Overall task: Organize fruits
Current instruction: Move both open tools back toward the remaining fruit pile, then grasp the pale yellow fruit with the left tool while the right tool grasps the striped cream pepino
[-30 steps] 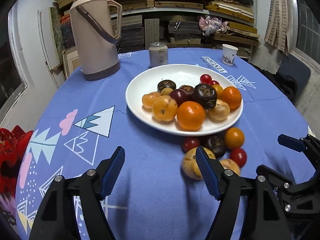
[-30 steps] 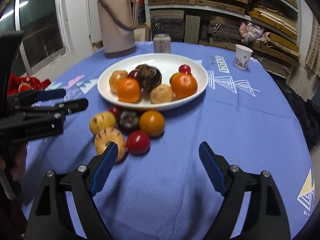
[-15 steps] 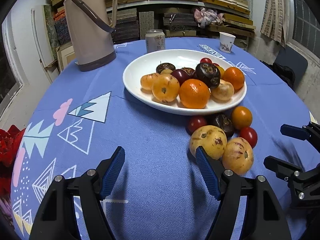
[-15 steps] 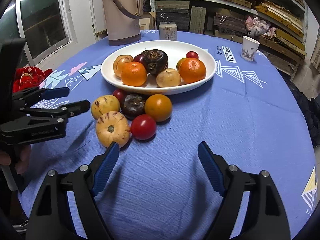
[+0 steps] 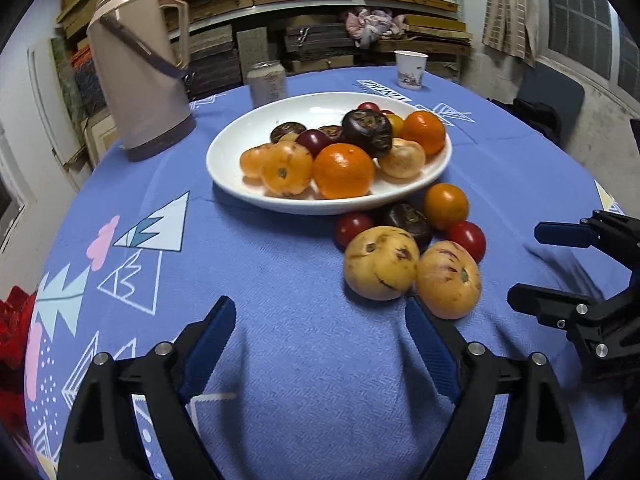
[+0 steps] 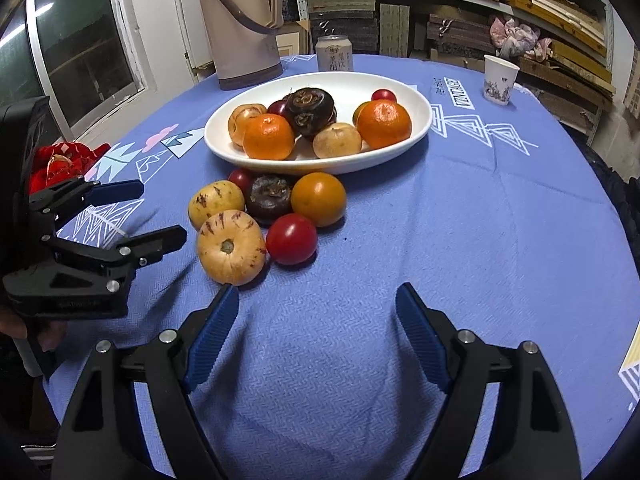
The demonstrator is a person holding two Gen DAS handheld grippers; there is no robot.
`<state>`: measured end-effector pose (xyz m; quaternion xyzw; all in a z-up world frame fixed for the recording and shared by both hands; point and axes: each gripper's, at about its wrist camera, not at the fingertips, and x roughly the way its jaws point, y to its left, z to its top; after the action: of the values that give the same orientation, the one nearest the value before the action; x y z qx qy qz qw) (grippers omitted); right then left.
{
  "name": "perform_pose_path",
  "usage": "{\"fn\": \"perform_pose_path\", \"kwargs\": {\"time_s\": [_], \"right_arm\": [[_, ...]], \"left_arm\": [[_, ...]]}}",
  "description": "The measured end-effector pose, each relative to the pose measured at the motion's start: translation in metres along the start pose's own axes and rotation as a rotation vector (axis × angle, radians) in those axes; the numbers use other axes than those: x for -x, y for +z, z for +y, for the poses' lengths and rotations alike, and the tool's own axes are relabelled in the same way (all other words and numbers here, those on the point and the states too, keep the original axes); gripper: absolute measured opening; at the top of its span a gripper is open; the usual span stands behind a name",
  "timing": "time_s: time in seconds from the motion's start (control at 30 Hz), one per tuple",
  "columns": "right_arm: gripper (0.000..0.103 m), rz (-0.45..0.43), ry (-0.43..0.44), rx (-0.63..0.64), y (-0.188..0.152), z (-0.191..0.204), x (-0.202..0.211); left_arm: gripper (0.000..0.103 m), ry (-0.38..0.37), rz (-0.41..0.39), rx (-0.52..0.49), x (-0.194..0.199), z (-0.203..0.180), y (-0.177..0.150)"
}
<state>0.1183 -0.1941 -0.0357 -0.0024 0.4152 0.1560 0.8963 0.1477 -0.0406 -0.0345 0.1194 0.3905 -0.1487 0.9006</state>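
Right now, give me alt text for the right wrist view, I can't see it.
Six loose fruits lie on a blue tablecloth in front of a white plate piled with more fruit. The open right gripper points at them, the left gripper alongside.

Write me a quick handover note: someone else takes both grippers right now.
Left gripper: open, empty, low over the cloth near the loose fruit.
Right gripper: open, empty, just short of the same pile.
White plate: already holds oranges, dark fruit and small tomatoes.
Left on the tablecloth beside the plate: two yellow speckled melons, a red tomato, an orange tomato, a dark fruit, a small dark-red one.
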Motion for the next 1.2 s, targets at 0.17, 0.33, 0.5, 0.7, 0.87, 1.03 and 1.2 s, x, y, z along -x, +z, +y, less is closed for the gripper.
{"fn": "perform_pose_path", "kwargs": {"time_s": [0.17,0.33,0.5,0.7,0.87,1.03,1.2], "right_arm": [[0.079,-0.009,0.001,0.003,-0.001,0.002,0.003],[0.079,-0.007,0.007,0.004,-0.002,0.003,0.003],[0.079,-0.002,0.012,0.002,-0.003,0.004,0.002],[0.079,0.004,0.021,0.021,-0.003,0.011,0.002],[0.077,0.015,0.076,0.044,0.003,0.024,0.000],[0.071,0.049,0.083,0.083,0.012,0.040,-0.014],[0.069,0.066,0.045,0.105,0.025,0.052,-0.028]], "left_arm": [[0.087,-0.006,0.004,-0.015,-0.011,-0.006,0.009],[0.087,-0.033,0.014,-0.007,-0.024,-0.008,0.017],[0.046,-0.135,0.027,-0.017,-0.033,-0.011,0.020],[0.046,-0.160,0.019,0.071,-0.032,0.005,0.015],[0.046,-0.182,0.006,0.130,-0.023,0.019,0.013],[0.046,-0.192,-0.027,0.112,-0.011,0.018,0.013],[0.046,-0.179,-0.018,0.113,-0.011,0.019,0.011]]}}
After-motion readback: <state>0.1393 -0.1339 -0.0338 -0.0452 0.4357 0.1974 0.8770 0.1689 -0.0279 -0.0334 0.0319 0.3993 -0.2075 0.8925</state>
